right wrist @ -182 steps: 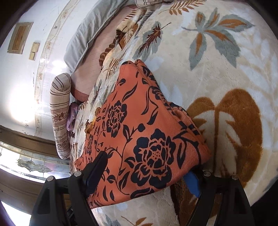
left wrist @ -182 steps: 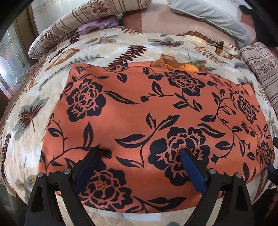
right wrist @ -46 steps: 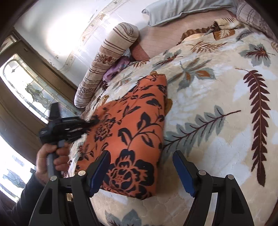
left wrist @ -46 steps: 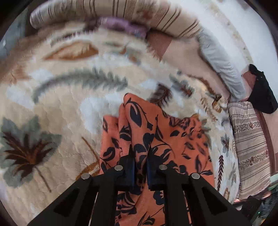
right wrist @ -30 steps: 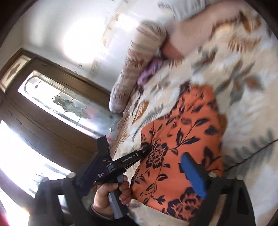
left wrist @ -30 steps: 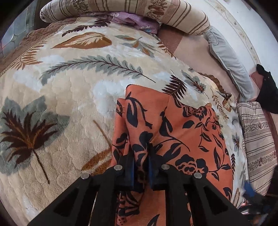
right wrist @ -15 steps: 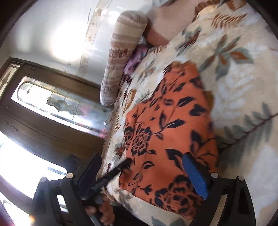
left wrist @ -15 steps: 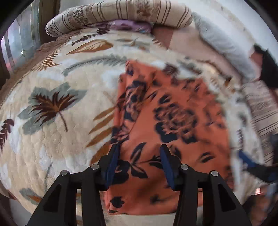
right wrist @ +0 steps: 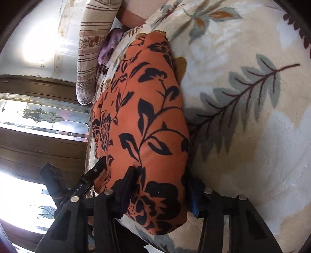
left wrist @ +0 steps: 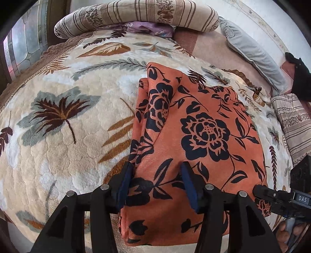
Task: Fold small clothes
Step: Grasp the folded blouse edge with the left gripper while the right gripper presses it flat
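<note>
The orange garment with black flowers (left wrist: 204, 136) lies folded on the leaf-patterned blanket (left wrist: 58, 136). Its left side is doubled into a narrow flap. My left gripper (left wrist: 155, 186) is open, its blue pads straddling the garment's near left corner. In the right wrist view the same garment (right wrist: 143, 136) runs away from me. My right gripper (right wrist: 159, 188) is open, its jaws on either side of the garment's near end. The right gripper also shows at the left wrist view's lower right (left wrist: 279, 196), and the left gripper shows at the right wrist view's lower left (right wrist: 87, 181).
A striped bolster (left wrist: 136, 15) with a purple cloth (left wrist: 149, 29) under it lies at the bed's far edge. A grey pillow (left wrist: 252, 50) and a striped cushion (left wrist: 293, 124) lie to the right. A stained-glass door (right wrist: 38, 116) stands beyond the bed's left side.
My left gripper let go of the garment's folded edge and opened, then drew back to the near corner. My right gripper moved in over the garment's near end.
</note>
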Available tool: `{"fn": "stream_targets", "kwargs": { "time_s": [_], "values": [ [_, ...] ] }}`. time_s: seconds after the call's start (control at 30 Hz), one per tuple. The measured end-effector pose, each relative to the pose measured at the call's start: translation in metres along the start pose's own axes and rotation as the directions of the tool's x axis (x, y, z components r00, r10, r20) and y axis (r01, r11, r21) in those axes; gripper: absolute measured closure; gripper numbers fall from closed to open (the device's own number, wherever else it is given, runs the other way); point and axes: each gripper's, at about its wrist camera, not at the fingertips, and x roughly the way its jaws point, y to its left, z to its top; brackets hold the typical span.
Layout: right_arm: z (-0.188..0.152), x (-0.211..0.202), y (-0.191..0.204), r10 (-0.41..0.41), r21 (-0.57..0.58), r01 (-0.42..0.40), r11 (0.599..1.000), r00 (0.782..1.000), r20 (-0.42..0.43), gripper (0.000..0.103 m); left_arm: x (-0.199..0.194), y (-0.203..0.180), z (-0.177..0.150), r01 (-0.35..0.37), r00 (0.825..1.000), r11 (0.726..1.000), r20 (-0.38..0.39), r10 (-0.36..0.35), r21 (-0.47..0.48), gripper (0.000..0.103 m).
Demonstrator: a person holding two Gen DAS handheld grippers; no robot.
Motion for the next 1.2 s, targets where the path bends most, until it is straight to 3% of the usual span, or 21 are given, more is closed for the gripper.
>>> {"fn": "stream_targets", "kwargs": {
  "time_s": [0.03,0.1,0.2,0.23,0.27,0.3,0.33,0.37,0.43,0.5,0.6,0.67,0.7,0.73,0.8,0.9,0.97,1.0,1.03,1.2],
  "values": [
    [-0.001,-0.004,0.008,-0.021,-0.042,0.022,0.999,1.0,0.008,0.071,0.0,0.0,0.0,0.001,1.0,1.0,0.001,-0.001,-0.001,0.049],
    [-0.004,-0.009,0.021,-0.069,-0.114,0.072,0.991,0.997,0.027,0.075,0.0,0.001,0.0,0.004,1.0,1.0,0.003,-0.004,0.0,0.049],
    [-0.01,-0.004,0.031,-0.185,-0.182,0.191,0.965,0.982,0.05,0.075,0.0,0.002,-0.001,0.013,1.0,1.0,0.002,-0.013,0.0,0.049],
    [-0.011,-0.001,0.029,-0.209,-0.192,0.212,0.958,0.977,0.035,0.069,0.0,0.003,-0.001,0.016,1.0,1.0,0.001,-0.016,-0.001,0.048],
    [-0.009,0.0,0.028,-0.204,-0.185,0.205,0.961,0.979,0.023,0.067,0.001,0.003,-0.001,0.019,1.0,1.0,0.002,-0.019,0.0,0.048],
    [-0.007,-0.006,0.024,-0.165,-0.159,0.166,0.973,0.986,0.016,0.058,0.001,0.005,-0.001,0.025,1.0,1.0,0.001,-0.025,-0.002,0.048],
    [-0.004,-0.013,0.02,-0.134,-0.135,0.136,0.982,0.991,0.022,0.039,0.001,0.007,-0.001,0.032,0.999,0.999,0.0,-0.032,-0.007,0.048],
    [-0.002,-0.019,0.019,-0.111,-0.127,0.115,0.985,0.993,0.041,0.033,0.002,0.008,-0.001,0.039,0.999,0.999,0.0,-0.039,-0.013,0.048],
    [0.009,-0.038,0.017,-0.068,-0.106,0.081,0.991,0.99,0.121,0.03,0.002,0.009,-0.001,0.041,0.999,0.999,0.001,-0.041,-0.012,0.048],
    [0.031,-0.038,0.014,-0.026,-0.073,0.036,0.997,0.99,0.141,0.03,0.003,0.008,-0.001,0.037,0.999,0.999,0.002,-0.037,-0.009,0.048],
    [0.065,-0.014,0.012,0.024,-0.033,-0.02,0.999,0.994,0.107,0.03,0.003,0.008,-0.001,0.04,0.999,0.999,0.002,-0.04,-0.01,0.047],
    [0.085,0.014,0.007,0.01,-0.008,-0.01,1.0,0.999,0.044,0.029,0.003,0.008,-0.001,0.042,0.999,0.999,0.002,-0.042,-0.01,0.047],
    [0.089,0.024,0.009,0.01,-0.002,-0.01,1.0,1.0,0.017,0.035,0.003,0.009,-0.001,0.041,0.999,0.999,0.002,-0.041,-0.01,0.046],
    [0.09,0.031,0.013,-0.022,-0.032,0.022,0.999,1.0,0.003,0.059,0.004,0.009,-0.001,0.038,0.999,0.999,0.002,-0.038,-0.011,0.043],
    [0.083,0.022,0.034,-0.086,-0.139,0.093,0.986,0.995,0.051,0.068,0.007,0.015,-0.003,0.053,0.998,0.998,-0.014,-0.053,-0.038,0.041],
    [0.075,0.027,0.048,-0.21,-0.234,0.225,0.946,0.974,0.087,0.068,0.009,0.018,-0.002,0.076,0.997,0.995,-0.023,-0.078,-0.06,0.04],
    [0.077,0.027,0.04,-0.195,-0.203,0.208,0.957,0.977,0.084,0.064,0.008,0.017,-0.001,0.076,0.997,0.996,-0.021,-0.077,-0.056,0.04],
    [0.076,0.022,0.039,-0.178,-0.191,0.194,0.962,0.979,0.098,0.054,0.005,0.019,0.0,0.093,0.995,0.993,-0.017,-0.094,-0.067,0.04],
    [0.073,0.018,0.04,-0.184,-0.188,0.203,0.961,0.976,0.116,0.036,0.003,0.021,0.002,0.106,0.994,0.991,-0.017,-0.107,-0.08,0.041],
    [0.055,0.003,0.037,-0.159,-0.19,0.182,0.965,0.978,0.133,0.033,-0.004,0.043,0.034,0.207,0.978,0.96,0.02,-0.207,-0.19,0.041]
  ]
}}
